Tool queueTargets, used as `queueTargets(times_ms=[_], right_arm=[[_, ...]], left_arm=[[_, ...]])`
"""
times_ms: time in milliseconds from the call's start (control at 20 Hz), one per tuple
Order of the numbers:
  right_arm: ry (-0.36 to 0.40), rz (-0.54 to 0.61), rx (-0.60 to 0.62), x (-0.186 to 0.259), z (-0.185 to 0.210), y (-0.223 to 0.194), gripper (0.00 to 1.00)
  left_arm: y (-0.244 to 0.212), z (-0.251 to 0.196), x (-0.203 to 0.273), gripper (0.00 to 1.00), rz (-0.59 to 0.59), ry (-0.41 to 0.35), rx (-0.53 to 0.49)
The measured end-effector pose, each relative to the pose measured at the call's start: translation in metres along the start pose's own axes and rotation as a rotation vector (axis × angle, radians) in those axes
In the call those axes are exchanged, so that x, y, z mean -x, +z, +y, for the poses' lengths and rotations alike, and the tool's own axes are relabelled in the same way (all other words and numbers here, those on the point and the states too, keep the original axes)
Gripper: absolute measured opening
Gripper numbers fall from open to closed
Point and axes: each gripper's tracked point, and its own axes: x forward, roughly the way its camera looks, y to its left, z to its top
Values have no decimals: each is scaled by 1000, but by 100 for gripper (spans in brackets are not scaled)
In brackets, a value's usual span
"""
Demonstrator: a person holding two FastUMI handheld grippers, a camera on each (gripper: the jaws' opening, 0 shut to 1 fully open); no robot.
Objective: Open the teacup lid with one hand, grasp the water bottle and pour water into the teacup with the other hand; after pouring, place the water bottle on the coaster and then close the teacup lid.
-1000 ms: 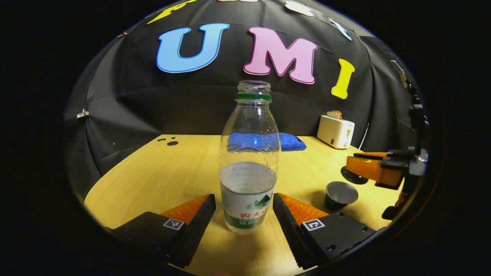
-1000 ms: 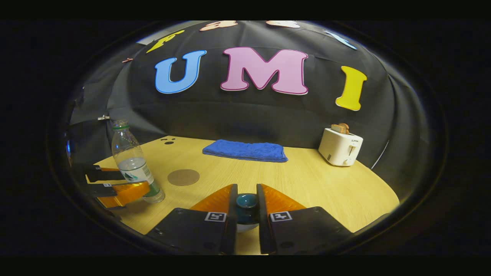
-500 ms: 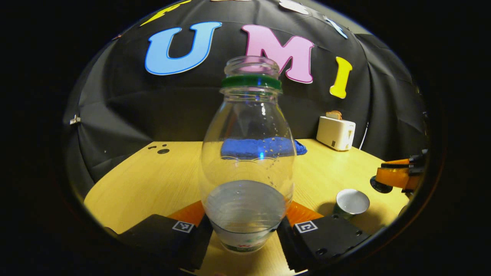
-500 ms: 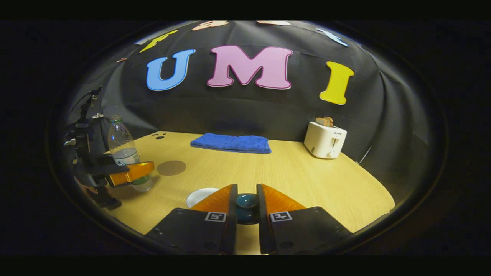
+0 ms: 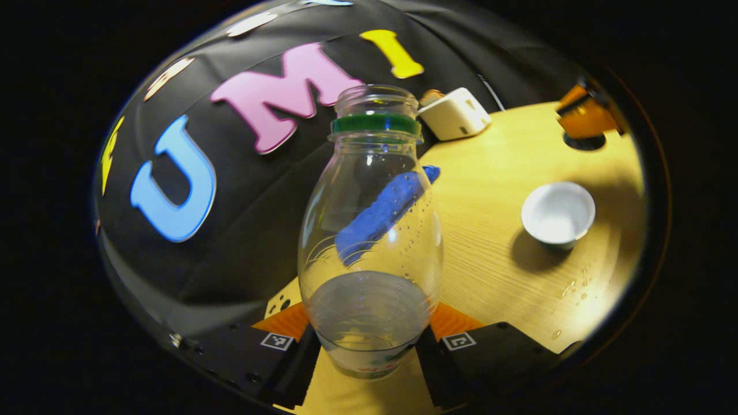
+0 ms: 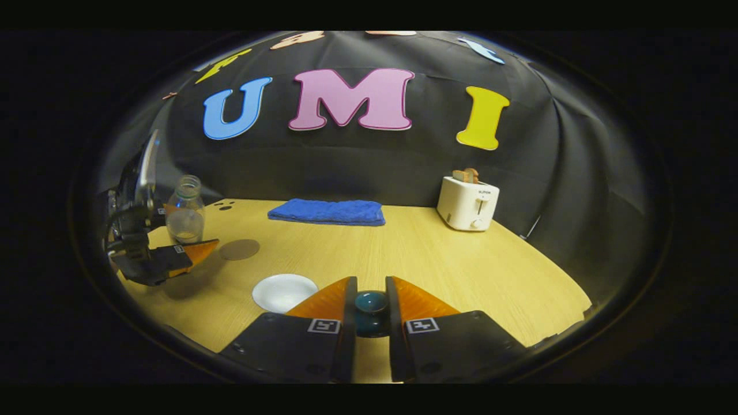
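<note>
Above the desk, the water bottle is clamped by left gripper fingers & tilted twd open teacup; lid is pinched by right gripper. Next: mouth over cup, more tilt needed.

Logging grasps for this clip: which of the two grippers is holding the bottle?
The left gripper: its fingers clamp the water bottle, lifted and tilted. The right gripper holds the dark teacup lid.

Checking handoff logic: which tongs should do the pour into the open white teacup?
Left. The left tongs are clamped on the clear plastic water bottle, lifted and uncapped, with the white teacup open nearby. The right tongs are busy pinching the dark teal lid knob.
</note>
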Motion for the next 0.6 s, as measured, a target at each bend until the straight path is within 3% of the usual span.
queueTargets(times_ms=[100,150,600], right_arm=[[-6,-2,1,2,-8,-1,26],[-8,-3,0,3,-11,-2,31],[-31,6,-12,1,-34,-10,31]], left_arm=[[1,-7,-6,78,-9,-22,-158],[4,-12,-7,78,-14,-36,-218],[15,-27,-16,77,-57,-60,-532]])
